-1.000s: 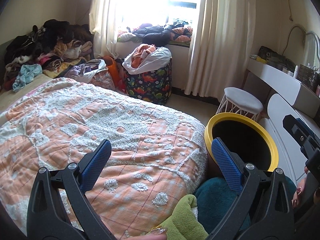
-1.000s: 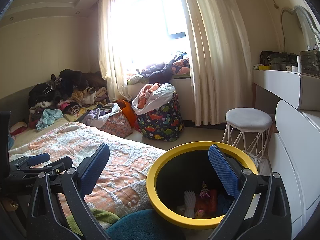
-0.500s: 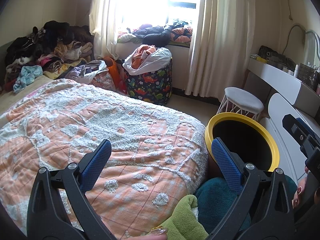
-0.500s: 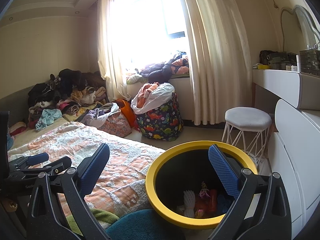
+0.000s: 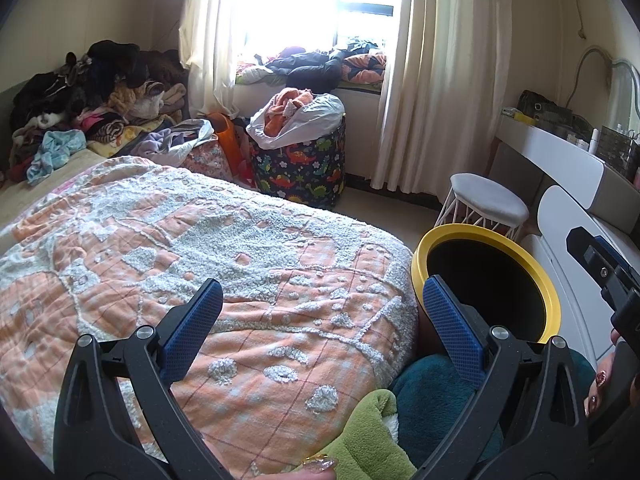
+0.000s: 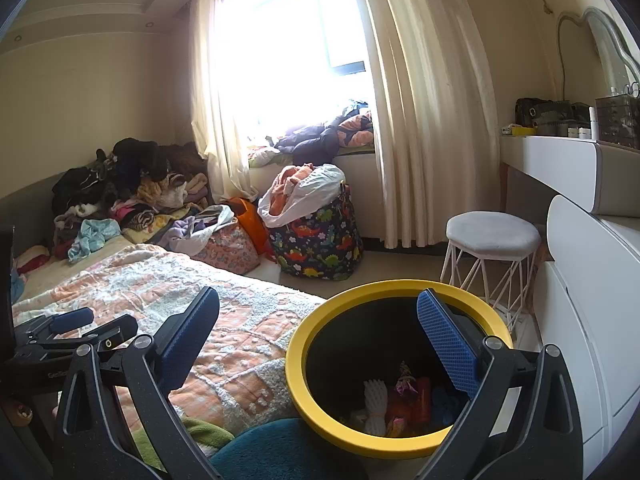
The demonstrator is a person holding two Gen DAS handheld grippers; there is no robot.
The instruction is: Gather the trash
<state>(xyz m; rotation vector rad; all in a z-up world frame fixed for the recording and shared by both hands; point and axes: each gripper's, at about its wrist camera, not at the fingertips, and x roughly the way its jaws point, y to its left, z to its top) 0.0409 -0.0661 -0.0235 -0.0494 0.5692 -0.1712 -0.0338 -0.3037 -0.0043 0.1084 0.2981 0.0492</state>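
Both tongs, left [image 5: 320, 312] and right [image 6: 318, 320], gape apart, holding nothing. Trash [image 6: 400, 400] sits inside the yellow-rimmed bin [image 6: 296, 376] beside the bed [image 5: 160, 240]; the individual pieces are hard to identify.

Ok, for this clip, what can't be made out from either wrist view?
- Left wrist view: the inside of the yellow-rimmed bin is only dark; its contents do not show.
- Right wrist view: the trash in the bin is small and partly behind the right tool's finger; single items are hard to name.
- Left wrist view: the right tool is cut off by the edge.
- Both views: the vanity items are too small to identify.
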